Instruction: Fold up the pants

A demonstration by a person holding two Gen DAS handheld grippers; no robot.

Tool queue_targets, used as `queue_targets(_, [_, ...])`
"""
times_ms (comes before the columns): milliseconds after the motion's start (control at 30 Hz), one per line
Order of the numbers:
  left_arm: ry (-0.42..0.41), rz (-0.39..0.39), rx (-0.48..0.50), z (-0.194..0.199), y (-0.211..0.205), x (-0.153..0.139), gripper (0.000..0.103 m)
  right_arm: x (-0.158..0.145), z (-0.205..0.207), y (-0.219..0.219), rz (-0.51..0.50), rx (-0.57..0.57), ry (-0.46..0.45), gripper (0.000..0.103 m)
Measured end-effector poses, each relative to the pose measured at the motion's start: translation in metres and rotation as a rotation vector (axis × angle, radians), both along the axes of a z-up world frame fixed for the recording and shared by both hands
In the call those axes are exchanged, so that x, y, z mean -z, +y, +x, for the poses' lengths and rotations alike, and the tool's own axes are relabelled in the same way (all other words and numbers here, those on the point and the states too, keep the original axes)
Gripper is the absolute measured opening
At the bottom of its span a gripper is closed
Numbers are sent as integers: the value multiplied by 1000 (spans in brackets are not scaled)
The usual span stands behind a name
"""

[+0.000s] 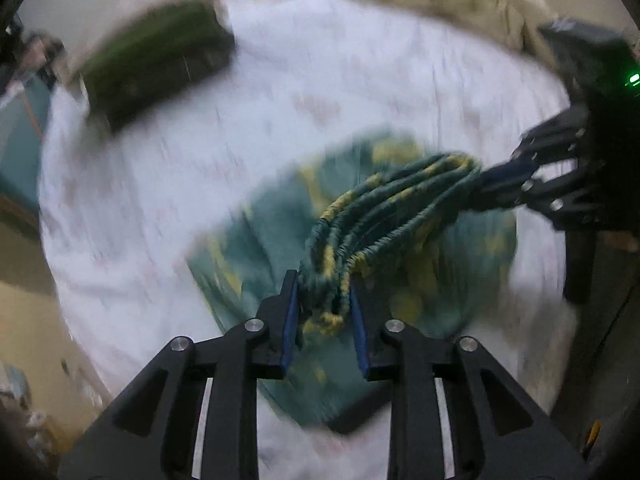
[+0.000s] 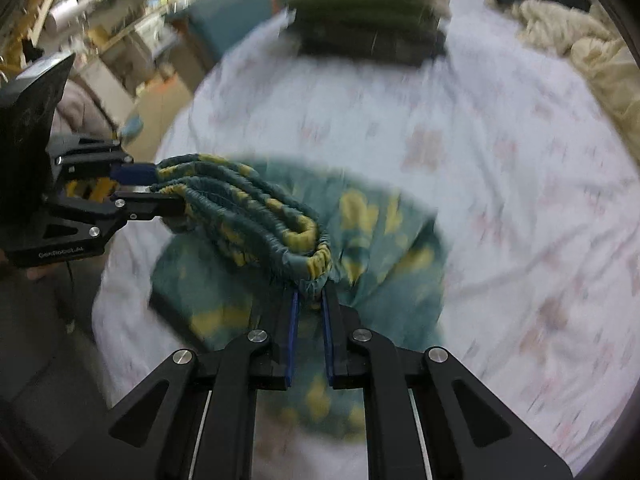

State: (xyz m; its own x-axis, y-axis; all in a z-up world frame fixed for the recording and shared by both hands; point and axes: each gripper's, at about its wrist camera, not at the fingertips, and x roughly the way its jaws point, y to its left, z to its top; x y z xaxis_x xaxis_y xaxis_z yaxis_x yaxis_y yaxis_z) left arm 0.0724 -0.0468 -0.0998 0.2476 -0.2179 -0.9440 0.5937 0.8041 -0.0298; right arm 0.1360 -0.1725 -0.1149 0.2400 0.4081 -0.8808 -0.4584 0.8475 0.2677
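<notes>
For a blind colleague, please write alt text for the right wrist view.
The right gripper and left gripper each pinch one end of the teal-and-yellow pants' elastic waistband, held above a white bedsheet.

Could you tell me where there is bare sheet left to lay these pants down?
The widest free patch of the white sheet lies between the pants, the folded green stack at the far edge and the cream bedding. It is crowded near the stack and where the left gripper and right gripper hold the waistband.
</notes>
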Motion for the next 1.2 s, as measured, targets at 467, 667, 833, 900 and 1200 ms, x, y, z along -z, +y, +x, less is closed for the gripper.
queue_targets(467, [56,-144,-299,7,27,-12,21,-4,-11,-7,54,119,41,17])
queue_targets(667, [214,23,-204,0,-10,49,15,41,2,37,-22,11,204,17])
queue_targets(833, [262,-33,-267,2,8,42,18,51,-9,24,1,1,298,14])
queue_targets(900, [224,-88,-354,10,25,27,32,29,-1,0,92,99,242,16])
queue_targets(1200, [168,-192,-775,54,100,32,39,39,54,-91,255,558,287,43])
